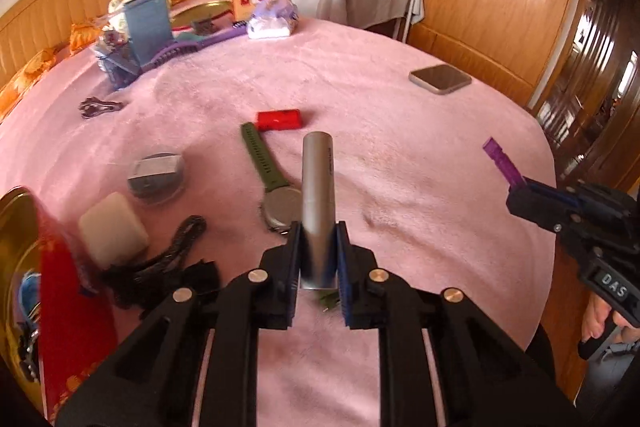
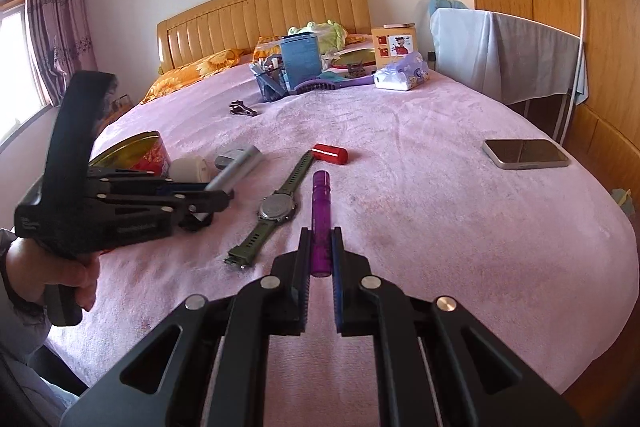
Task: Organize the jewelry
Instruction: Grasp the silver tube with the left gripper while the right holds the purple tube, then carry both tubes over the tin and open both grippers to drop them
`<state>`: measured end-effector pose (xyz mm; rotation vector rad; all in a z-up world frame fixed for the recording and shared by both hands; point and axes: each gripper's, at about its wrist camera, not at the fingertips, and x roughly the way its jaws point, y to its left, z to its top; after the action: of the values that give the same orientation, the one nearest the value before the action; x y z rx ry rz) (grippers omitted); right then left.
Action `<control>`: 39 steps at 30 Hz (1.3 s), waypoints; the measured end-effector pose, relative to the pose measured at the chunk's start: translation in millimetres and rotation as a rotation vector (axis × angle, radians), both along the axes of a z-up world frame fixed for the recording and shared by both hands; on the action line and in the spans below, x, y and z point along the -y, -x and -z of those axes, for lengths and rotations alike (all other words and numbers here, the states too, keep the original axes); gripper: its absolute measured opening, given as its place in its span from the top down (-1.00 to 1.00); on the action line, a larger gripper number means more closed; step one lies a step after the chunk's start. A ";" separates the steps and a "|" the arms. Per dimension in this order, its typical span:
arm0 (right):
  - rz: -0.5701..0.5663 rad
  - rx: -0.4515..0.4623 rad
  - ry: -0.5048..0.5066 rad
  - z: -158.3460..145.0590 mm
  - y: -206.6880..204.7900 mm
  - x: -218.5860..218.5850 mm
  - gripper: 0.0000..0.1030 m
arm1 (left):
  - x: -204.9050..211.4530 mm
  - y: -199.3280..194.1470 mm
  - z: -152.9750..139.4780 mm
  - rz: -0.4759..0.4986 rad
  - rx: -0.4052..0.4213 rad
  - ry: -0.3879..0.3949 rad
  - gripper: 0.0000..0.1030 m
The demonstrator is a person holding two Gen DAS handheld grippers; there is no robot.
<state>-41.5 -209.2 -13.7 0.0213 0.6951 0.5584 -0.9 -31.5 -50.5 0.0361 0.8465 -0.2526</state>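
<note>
The left hand-held gripper (image 1: 319, 259) is clenched on a silver tube (image 1: 317, 195), its pads gripping only the lower part so most of the tube juts out ahead of the fingers. The right hand-held gripper (image 2: 321, 259) is clamped on a slim purple tube (image 2: 320, 219) in much the same way. Both tubes are off the bed, above the pink blanket (image 2: 420, 211).

Smooth round bodies held near one end could pivot or slide out if either hand tilts or swings fast, I judge, and a dropped tube would likely roll across the blanket. The two grippers also work near each other, so a hurried crossing could knock the tubes together.

Below them lies a green-strapped watch (image 2: 276, 209), with a red cylinder (image 2: 330, 154) beyond it. At the left sits a gold-and-red tin (image 2: 136, 155), probably the destination; a long tube may catch its rim.

The right gripper's body carries a label reading "DAS" (image 1: 614, 285). Print on the silver tube is too blurred to read.
</note>
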 end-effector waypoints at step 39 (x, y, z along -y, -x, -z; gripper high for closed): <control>-0.571 -0.109 0.203 -18.0 30.4 -392.0 0.79 | -309.5 149.4 -13.1 -0.567 0.117 0.057 -0.22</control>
<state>-71.9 182.8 4.3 -0.3481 0.8661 1.0346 -150.3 277.9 -37.4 -0.2381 0.7010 0.2564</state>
